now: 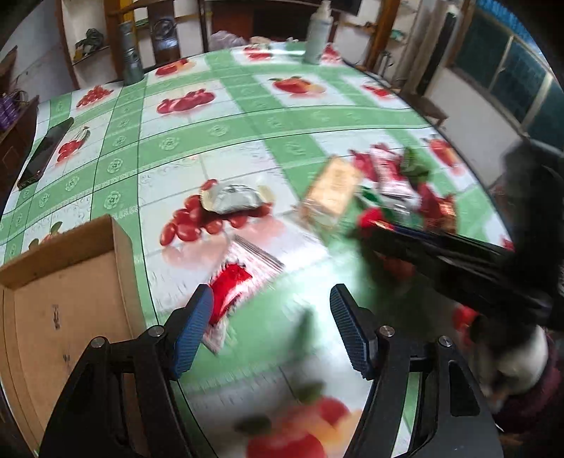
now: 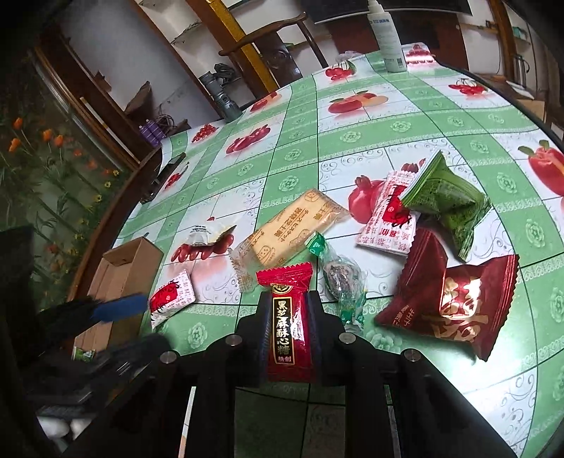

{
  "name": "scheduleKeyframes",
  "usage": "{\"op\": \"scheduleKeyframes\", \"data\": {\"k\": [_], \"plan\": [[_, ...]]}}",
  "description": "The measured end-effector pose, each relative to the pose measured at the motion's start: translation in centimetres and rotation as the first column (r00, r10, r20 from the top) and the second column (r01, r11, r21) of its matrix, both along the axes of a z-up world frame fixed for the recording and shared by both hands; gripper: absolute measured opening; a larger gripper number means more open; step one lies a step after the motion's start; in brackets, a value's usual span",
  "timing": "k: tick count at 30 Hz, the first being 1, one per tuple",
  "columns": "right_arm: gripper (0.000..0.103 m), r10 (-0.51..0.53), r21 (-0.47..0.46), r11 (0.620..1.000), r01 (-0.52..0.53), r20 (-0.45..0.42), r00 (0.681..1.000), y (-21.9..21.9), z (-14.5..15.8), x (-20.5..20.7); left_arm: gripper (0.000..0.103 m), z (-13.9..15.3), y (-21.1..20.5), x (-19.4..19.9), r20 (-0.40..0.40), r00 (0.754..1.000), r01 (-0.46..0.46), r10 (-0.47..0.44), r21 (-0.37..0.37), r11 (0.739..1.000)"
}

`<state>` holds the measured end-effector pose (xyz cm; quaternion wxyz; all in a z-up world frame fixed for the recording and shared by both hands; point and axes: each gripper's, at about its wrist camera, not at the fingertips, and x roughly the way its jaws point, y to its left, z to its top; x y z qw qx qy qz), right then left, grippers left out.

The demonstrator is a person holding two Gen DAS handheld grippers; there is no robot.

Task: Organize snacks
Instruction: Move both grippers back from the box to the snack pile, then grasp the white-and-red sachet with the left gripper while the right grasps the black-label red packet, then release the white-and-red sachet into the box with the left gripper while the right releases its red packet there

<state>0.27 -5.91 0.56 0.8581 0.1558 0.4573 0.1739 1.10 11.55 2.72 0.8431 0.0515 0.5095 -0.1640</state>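
My right gripper is shut on a long red candy packet with gold writing, held just above the table. Around it lie a yellow biscuit packet, a green-twisted sweet, a red-and-white packet, a green packet and a dark red packet. My left gripper stands open with nothing between its blue pads. A small red-and-white packet lies just past its left finger, next to the open cardboard box. A silver packet lies further back.
The fruit-print tablecloth covers a round table. A dark phone lies at the left edge, and a grey metal cylinder and a white bottle stand at the far side. Chairs and shelves stand beyond it.
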Motion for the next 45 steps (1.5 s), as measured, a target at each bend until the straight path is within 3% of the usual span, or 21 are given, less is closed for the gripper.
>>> {"op": "scheduleKeyframes", "data": {"k": [7, 8, 9, 10, 11, 16, 26, 30, 36, 39, 45], "plan": [[0.020, 0.011, 0.034, 0.999, -0.010, -0.025, 1.000, 0.1, -0.1, 0.1, 0.067, -1.2, -0.6, 0.8, -0.026, 1.000, 0.004, -0.003, 0.045, 0.999], [0.020, 0.012, 0.035, 0.999, -0.011, -0.027, 1.000, 0.1, -0.1, 0.0, 0.061, -1.3, -0.9, 0.6, -0.027, 1.000, 0.015, -0.014, 0.052, 0.999], [0.020, 0.011, 0.034, 0.999, -0.011, -0.026, 1.000, 0.2, -0.1, 0.0, 0.046, -1.4, -1.1, 0.5, -0.026, 1.000, 0.016, -0.014, 0.070, 0.997], [0.020, 0.011, 0.031, 0.999, -0.010, -0.024, 1.000, 0.2, -0.1, 0.0, 0.038, -1.3, -1.3, 0.3, -0.005, 1.000, 0.020, -0.020, 0.091, 0.996], [0.020, 0.010, 0.029, 1.000, -0.010, -0.022, 1.000, 0.2, -0.1, 0.0, 0.021, -1.2, -1.4, 0.1, -0.005, 1.000, 0.026, -0.025, 0.086, 0.996], [0.020, 0.009, 0.022, 1.000, -0.009, -0.009, 1.000, 0.3, 0.0, -0.2, 0.021, -0.6, -1.1, -0.5, 0.027, 0.999, -0.027, 0.025, 0.079, 0.997], [0.020, 0.027, 0.068, 0.997, -0.028, 0.019, 0.999, 0.3, 0.2, -0.4, 0.021, 4.4, 2.4, -6.6, 0.125, 0.987, -0.083, 0.100, -0.139, 0.987], [0.020, 0.026, 0.056, 0.998, -0.029, 0.050, 0.998, 0.6, 0.4, -0.8, 0.021, 6.1, 6.8, -9.4, 0.147, 0.970, -0.156, 0.192, -0.225, 0.962], [0.020, 0.054, 0.044, 0.997, -0.059, 0.092, 0.994, 1.6, 3.5, -2.7, 0.021, 6.3, 15.2, -11.2, 0.140, 0.914, -0.336, 0.380, -0.262, 0.905], [0.020, 0.131, 0.044, 0.990, -0.136, 0.108, 0.986, 4.3, 6.5, -3.6, 0.021, 5.2, 18.6, -11.0, 0.104, 0.884, -0.409, 0.455, -0.296, 0.863], [0.019, 0.310, -0.006, 0.950, -0.311, 0.088, 0.947, 13.2, 9.6, -4.2, 0.021, 3.6, 21.7, -10.1, 0.070, 0.846, -0.484, 0.529, -0.317, 0.815]]}}
